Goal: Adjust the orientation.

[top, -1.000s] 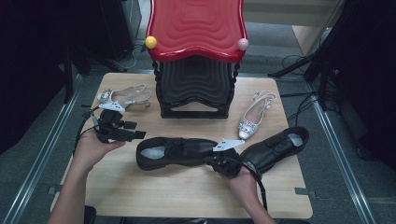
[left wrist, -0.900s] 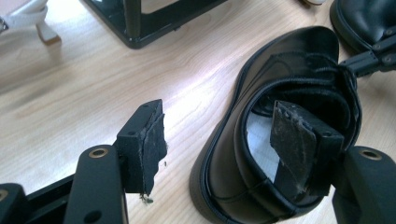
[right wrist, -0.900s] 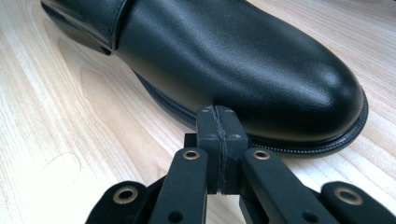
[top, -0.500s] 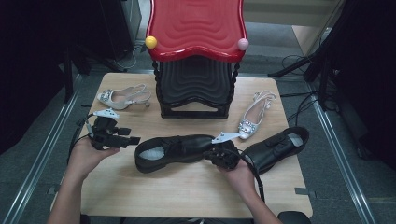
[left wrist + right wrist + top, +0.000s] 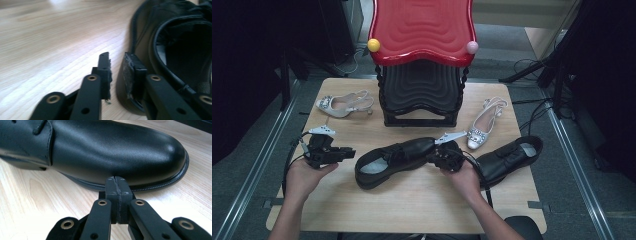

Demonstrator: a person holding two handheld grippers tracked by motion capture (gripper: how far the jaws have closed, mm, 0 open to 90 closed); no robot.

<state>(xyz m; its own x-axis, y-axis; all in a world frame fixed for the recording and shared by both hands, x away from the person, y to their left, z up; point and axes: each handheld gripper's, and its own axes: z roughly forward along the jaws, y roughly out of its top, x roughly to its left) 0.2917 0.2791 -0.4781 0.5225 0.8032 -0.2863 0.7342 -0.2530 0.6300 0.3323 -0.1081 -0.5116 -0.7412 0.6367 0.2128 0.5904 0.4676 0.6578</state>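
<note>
Right now a black leather shoe [image 5: 399,160] lies on its sole near the middle of the tabletop [image 5: 412,205], its toe pointing toward the right edge and its open heel toward the left edge. The right gripper [image 5: 447,159] sits at the toe end, held in the person's right hand [image 5: 464,177]. In the right gripper view its jaws are pressed flat together with nothing between them, and their tips meet the welt at the toe of the shoe [image 5: 112,152]. The left gripper [image 5: 343,151], held in the left hand [image 5: 304,175], points at the heel end from the left side of the tabletop. In the left gripper view its jaws stand a narrow way apart, holding nothing, with the right jaw just beside the outer heel wall of the shoe [image 5: 175,57]; whether it touches the leather cannot be told.

A second black shoe [image 5: 509,159] lies near the right edge, just behind the right hand. A silver heeled sandal [image 5: 484,125] lies between that shoe and a black stand with a red top [image 5: 422,30] at the far edge. Another silver sandal [image 5: 344,104] lies near the far left corner.
</note>
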